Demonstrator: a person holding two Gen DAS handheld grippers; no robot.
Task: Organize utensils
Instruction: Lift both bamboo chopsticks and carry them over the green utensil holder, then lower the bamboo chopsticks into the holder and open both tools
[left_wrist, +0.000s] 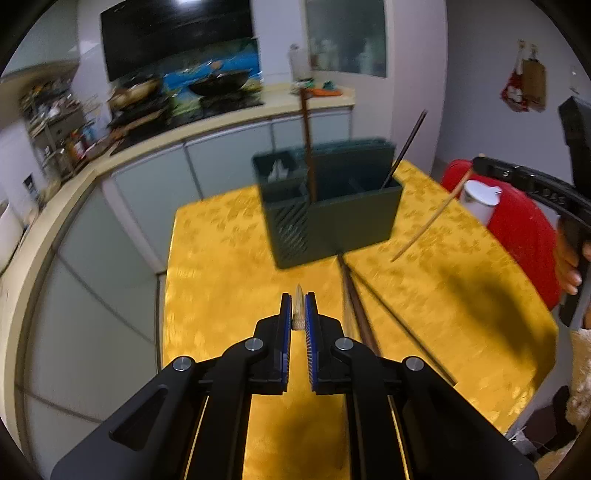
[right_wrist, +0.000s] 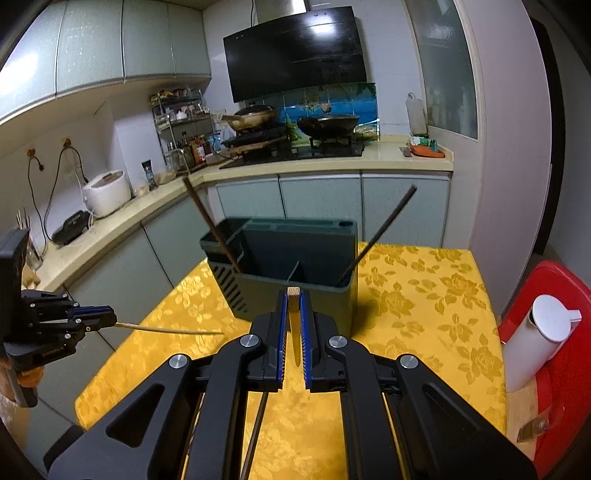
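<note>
A dark green utensil holder (left_wrist: 332, 214) (right_wrist: 288, 266) stands on the yellow tablecloth (left_wrist: 229, 258) (right_wrist: 424, 295). A brown chopstick (left_wrist: 306, 140) (right_wrist: 210, 221) leans in its left part and a dark one (left_wrist: 406, 147) (right_wrist: 380, 236) in its right. My left gripper (left_wrist: 298, 306) (right_wrist: 110, 317) is shut on a pale bamboo chopstick (left_wrist: 298, 314) (right_wrist: 170, 328), held above the cloth. My right gripper (right_wrist: 293, 295) (left_wrist: 476, 164) is shut on another pale chopstick (right_wrist: 293, 295) (left_wrist: 428, 225), just before the holder. Two dark chopsticks (left_wrist: 362, 314) lie on the cloth.
A red stool (right_wrist: 569, 314) with a white bottle (right_wrist: 535, 339) stands right of the table. Behind the table runs a counter (right_wrist: 332, 166) with a stove, woks, a spice rack and a rice cooker (right_wrist: 107, 192). The table's left edge drops off beside green cabinets.
</note>
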